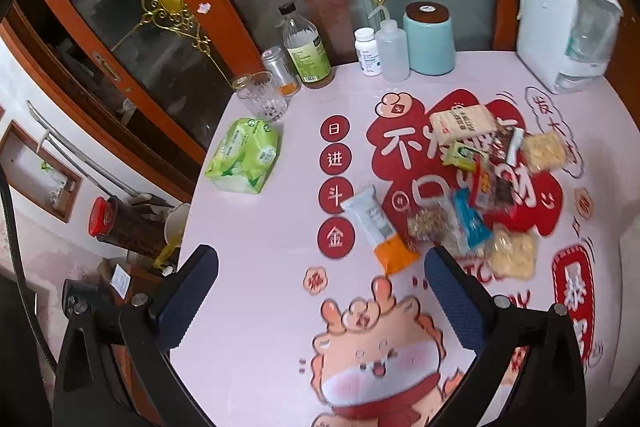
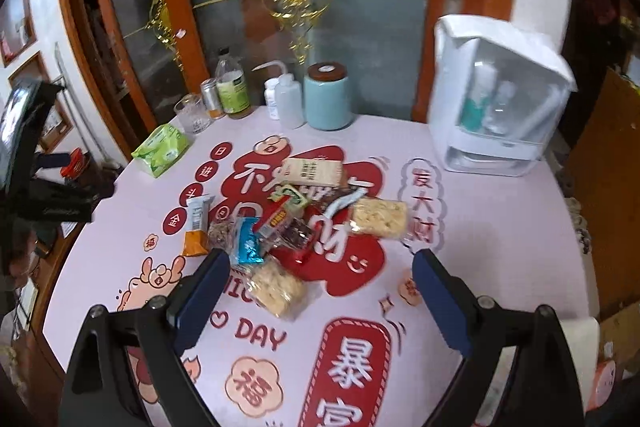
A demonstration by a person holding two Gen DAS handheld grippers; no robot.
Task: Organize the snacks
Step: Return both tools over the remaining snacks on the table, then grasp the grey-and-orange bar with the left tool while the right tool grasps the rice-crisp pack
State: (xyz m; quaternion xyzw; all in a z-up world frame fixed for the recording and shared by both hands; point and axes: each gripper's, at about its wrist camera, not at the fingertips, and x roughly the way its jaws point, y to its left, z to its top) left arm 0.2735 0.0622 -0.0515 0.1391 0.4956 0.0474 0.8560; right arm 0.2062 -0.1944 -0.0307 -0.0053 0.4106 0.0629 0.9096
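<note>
A pile of wrapped snacks lies in the middle of the round pink table (image 1: 272, 307). It includes a white and orange bar (image 1: 378, 231) (image 2: 196, 227), a beige pack (image 1: 464, 123) (image 2: 314, 171), a blue pack (image 1: 472, 223) (image 2: 248, 241) and two clear packs of puffed rice squares (image 1: 544, 147) (image 2: 276, 291). My left gripper (image 1: 320, 253) hangs open above the table, just short of the white and orange bar. My right gripper (image 2: 320, 255) is open too, above the near side of the pile, over the nearer rice pack. Neither holds anything.
Along the table's far edge stand a white dispenser box (image 1: 568, 23) (image 2: 496, 95), a teal canister (image 1: 428, 39), a white pill bottle (image 1: 366, 51), a squeeze bottle (image 1: 394, 51), a glass bottle (image 1: 306, 55) and a tumbler (image 1: 260, 97). A green tissue pack (image 1: 244, 155) lies at the left. Glass doors stand behind.
</note>
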